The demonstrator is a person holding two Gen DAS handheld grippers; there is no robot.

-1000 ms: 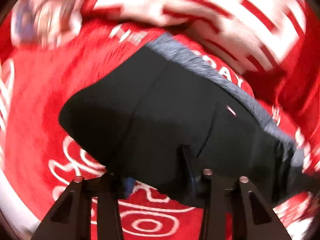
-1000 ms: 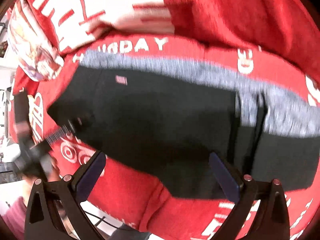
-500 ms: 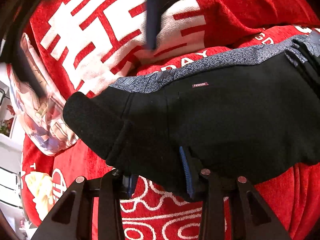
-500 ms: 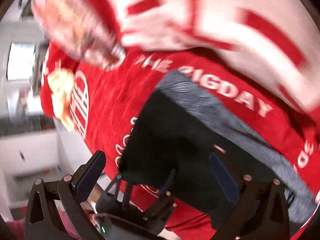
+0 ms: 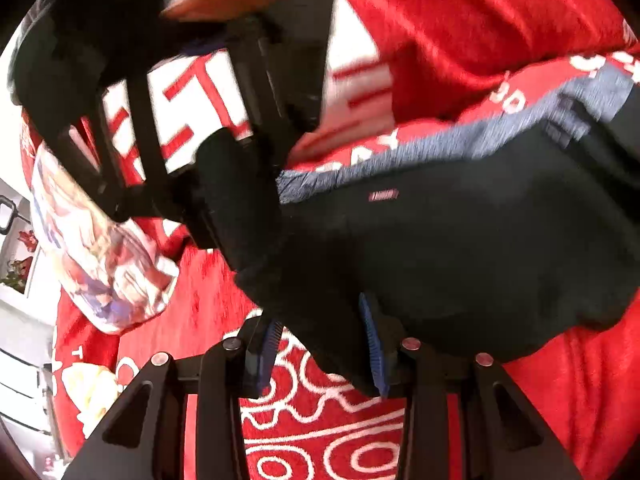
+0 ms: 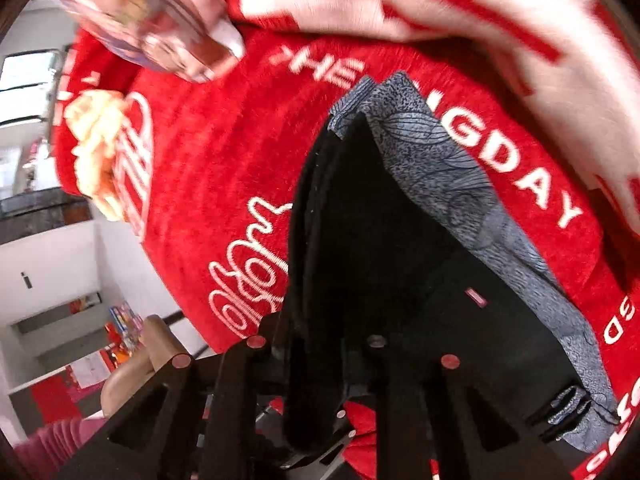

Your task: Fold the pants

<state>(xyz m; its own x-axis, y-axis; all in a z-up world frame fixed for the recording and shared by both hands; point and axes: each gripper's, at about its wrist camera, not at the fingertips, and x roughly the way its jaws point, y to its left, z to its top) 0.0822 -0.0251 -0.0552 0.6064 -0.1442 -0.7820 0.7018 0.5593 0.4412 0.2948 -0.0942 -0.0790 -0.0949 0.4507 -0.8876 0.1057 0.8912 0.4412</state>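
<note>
Both grippers point steeply down over a red blanket [image 5: 208,292] with white lettering. The left gripper [image 5: 324,340] pinches a thick fold of the black pants [image 5: 460,248] between its blue pads. The right gripper [image 6: 316,364] has just been closing; its fingers now clamp the pants' [image 6: 360,248] dark edge, though the pads are buried in cloth and hard to see. In the left view the right gripper [image 5: 224,184] appears blurred at upper left, gripping the pants' end, a fingertip above it cut off by the frame. The pants lie on the blanket, their grey patterned waistband [image 6: 448,172] along the far side. A patterned pillow [image 5: 100,248] lies nearby.
</note>
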